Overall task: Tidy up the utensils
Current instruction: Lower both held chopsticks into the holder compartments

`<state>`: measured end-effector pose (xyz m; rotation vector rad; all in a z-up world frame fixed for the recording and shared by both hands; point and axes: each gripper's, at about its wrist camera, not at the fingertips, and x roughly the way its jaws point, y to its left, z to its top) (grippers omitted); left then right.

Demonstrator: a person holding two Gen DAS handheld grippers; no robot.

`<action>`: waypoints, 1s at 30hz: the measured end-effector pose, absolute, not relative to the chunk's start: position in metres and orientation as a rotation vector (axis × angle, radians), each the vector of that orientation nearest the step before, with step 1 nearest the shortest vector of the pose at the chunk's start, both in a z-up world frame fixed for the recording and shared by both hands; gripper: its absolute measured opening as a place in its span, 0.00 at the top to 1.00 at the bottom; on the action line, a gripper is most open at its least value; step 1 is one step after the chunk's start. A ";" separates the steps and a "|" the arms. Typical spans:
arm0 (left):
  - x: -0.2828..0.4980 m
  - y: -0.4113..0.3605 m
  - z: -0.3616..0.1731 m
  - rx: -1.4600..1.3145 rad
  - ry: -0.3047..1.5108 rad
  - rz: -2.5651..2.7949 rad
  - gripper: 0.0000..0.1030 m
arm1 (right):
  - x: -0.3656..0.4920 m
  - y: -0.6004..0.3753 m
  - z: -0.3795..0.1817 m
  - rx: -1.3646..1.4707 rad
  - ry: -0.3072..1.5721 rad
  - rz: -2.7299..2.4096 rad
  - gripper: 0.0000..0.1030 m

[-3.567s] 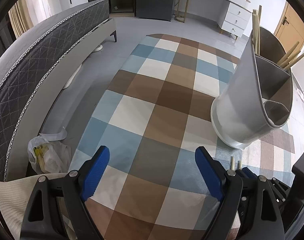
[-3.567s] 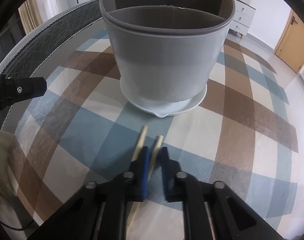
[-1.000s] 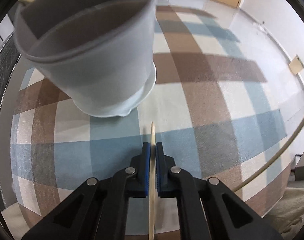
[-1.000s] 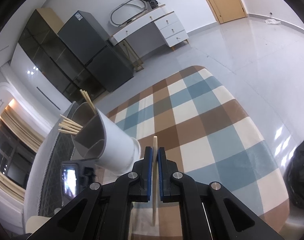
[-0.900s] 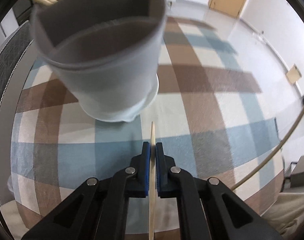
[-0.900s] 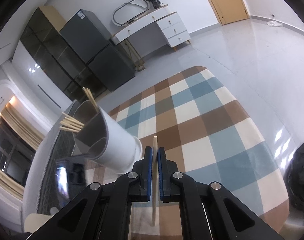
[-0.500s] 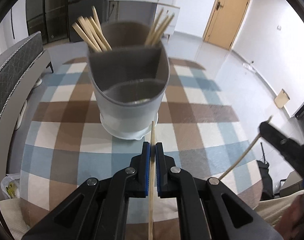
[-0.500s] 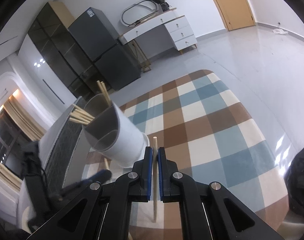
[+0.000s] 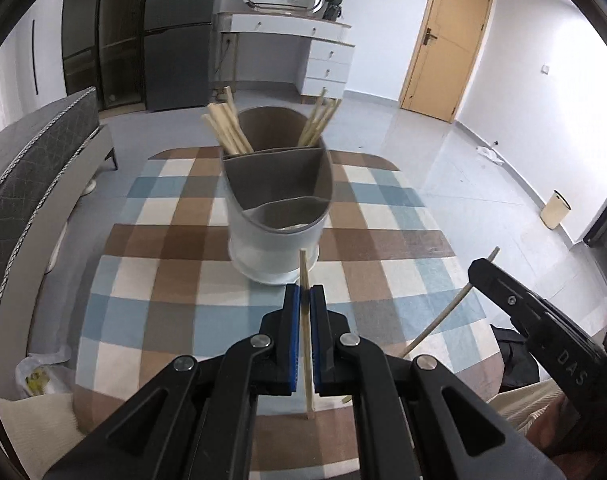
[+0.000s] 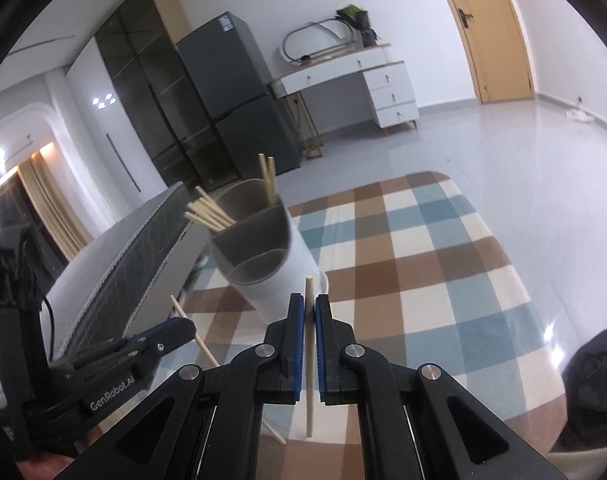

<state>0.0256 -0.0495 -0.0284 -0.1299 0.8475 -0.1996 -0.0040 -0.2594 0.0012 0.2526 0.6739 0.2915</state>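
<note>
While the left tool points down at a checked desk, its blue pads are pinched narrow on a single wooden chopstick, gripped partway along so that a short tip stands up ahead of the pads and the longer end trails back below them. Just beyond that tip stands the grey holder, upright, its far sections already bristling with chopsticks and its near sections apparently bare. At the right edge the right tool enters with a second stick slanting across the cloth.

From the right wrist, the right tool is likewise closed tight on its own chopstick, held near the upper end, with the holder just ahead and to the left. The left tool shows at lower left, its stick angled down toward the desk.

Each stick looks light, stiff and smooth, so a firm pinch across the shaft should carry it, though so thin a rod could pivot or slip between the pads if knocked against the holder's rim. Holding it nearer the middle would likely steady the tip for dropping it into a section.
</note>
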 end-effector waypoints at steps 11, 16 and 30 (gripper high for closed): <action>0.015 -0.041 -0.019 -0.106 0.844 -0.210 1.00 | -0.012 -0.261 0.008 0.277 0.654 0.267 0.95; 0.012 -0.038 -0.015 -0.110 0.836 -0.214 1.00 | -0.014 -0.255 0.009 0.266 0.654 0.275 0.95; 0.018 -0.026 0.010 -0.166 0.789 -0.240 1.00 | -0.008 -0.251 0.032 0.303 0.607 0.269 0.95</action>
